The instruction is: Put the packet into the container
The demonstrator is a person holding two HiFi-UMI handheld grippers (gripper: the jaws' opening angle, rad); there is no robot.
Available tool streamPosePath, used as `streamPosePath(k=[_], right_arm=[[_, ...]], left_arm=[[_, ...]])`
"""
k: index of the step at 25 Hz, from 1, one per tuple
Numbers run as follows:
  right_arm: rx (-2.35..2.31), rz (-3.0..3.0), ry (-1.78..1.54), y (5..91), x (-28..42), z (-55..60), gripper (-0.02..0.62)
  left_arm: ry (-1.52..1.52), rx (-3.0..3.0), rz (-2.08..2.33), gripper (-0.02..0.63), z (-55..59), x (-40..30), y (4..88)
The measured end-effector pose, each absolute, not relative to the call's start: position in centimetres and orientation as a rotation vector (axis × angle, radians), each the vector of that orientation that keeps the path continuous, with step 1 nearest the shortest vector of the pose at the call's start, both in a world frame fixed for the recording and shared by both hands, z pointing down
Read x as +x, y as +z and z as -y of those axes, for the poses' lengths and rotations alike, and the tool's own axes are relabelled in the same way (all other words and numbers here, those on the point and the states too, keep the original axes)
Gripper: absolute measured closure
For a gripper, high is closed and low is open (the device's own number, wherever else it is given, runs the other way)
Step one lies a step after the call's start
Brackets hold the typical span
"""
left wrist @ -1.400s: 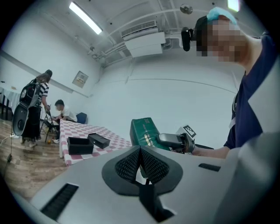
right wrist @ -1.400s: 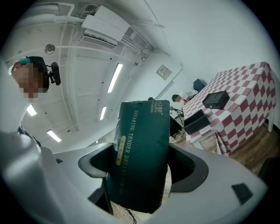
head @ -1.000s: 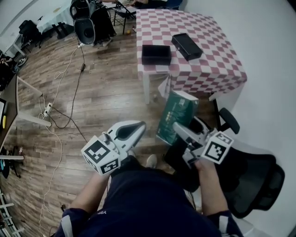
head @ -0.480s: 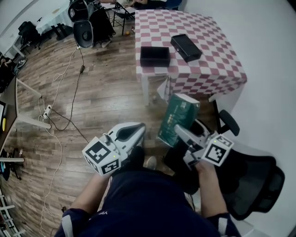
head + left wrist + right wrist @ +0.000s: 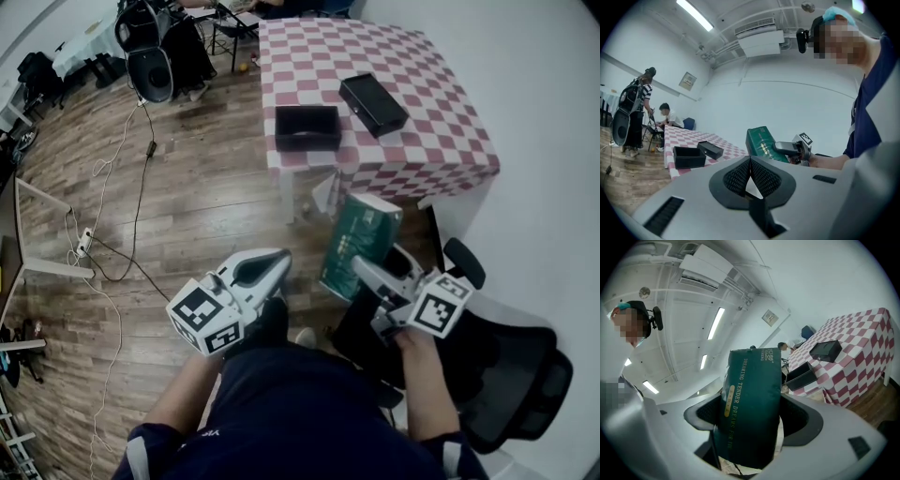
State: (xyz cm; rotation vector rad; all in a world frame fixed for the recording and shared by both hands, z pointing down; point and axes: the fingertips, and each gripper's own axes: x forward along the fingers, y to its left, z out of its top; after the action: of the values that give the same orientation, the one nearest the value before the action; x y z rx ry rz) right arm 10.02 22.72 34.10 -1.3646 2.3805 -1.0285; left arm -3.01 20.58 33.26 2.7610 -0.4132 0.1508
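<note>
Left hand-held gripper (image 5: 281, 260): you carry it low in front of you, its jaws pressed together with nothing between them.
Right hand-held gripper (image 5: 364, 269): its jaws are clamped across the lower part of the green packet (image 5: 361, 239), one pad on each broad side.
Packet: it is in the air over the wooden floor (image 5: 187, 206), upright with its top leaning toward the table, and not yet over the surface.
Handling: it looks like a film-wrapped soft pack, so expect it to be light, squashy and a little slick. It will probably dent under the pads, not resist them.
Where to hold: your low grip leaves most of the pack free above the jaws, so it may sway. A hold nearer the middle would steady it.
Office chair (image 5: 511, 366): it stands just beside your right arm, so mind it as you step off.
Surface (image 5: 431, 150): the checked cloth lies ahead, well apart from the packet.
Container (image 5: 307, 127): an open black box near the front edge, apparently empty.
Black lid (image 5: 373, 104): it lies beyond the container to the right, apart from it.
</note>
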Motion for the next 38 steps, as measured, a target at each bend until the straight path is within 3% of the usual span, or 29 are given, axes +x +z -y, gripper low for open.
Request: streamPosePath(k=[22,38], right_arm=[[-1.501,-2.346,-1.127,37.2,11.4,3.0,0.192],[-1.561,-2.415,-1.141,37.5,12.2,10.6,0.192]], left_arm=[[0.219,2.712,0.331,0.581,6.6,-2.6,36.8],[0.206,2.676,0.327,0.581,13.1,-2.5,37.5]])
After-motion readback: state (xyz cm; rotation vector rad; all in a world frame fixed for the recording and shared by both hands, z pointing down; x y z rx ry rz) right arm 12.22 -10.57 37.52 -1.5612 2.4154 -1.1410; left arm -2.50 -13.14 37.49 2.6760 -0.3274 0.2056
